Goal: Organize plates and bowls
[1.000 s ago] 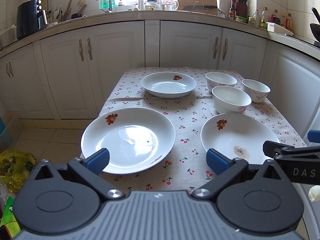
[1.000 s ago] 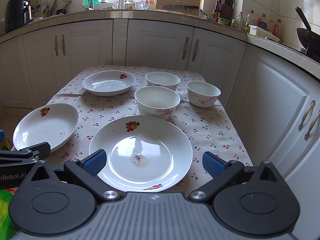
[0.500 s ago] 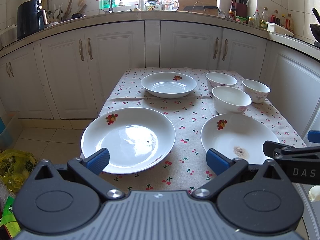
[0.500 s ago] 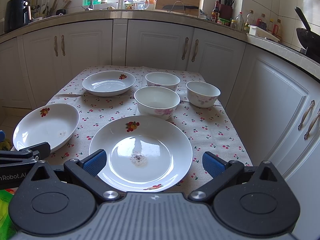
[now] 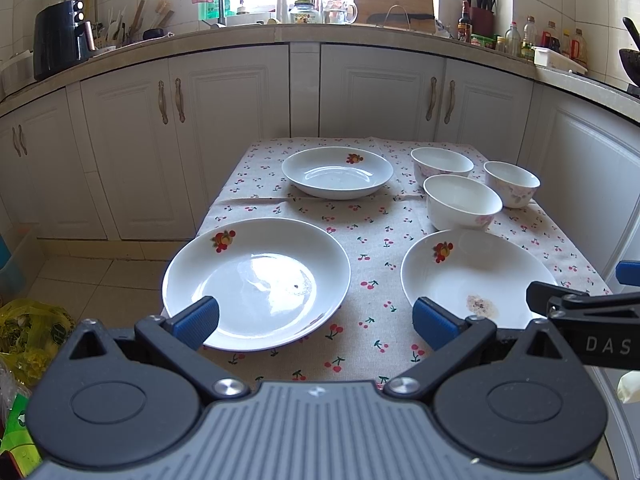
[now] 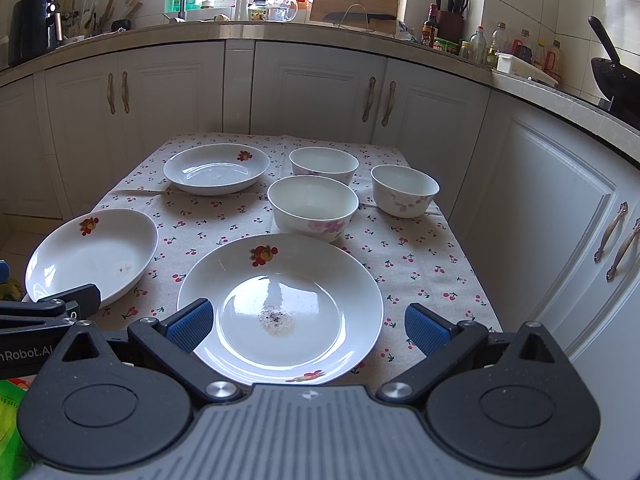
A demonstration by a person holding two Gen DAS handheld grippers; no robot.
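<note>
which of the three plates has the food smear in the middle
The near plate in front of the right gripper, with a brownish speckled smear at its centre; the far plate looks clean, the left plate only specked.

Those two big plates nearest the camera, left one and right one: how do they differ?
The left plate shows only a tiny dark speck in its well, while the right plate has a crusty patch of residue at its centre. The left plate sticks out past the table's left edge; the right plate lies near the front edge on the cherry-print tablecloth. Both are white, round and shallow, with a red fruit motif on the far rim, and nothing stacked on them.
</note>
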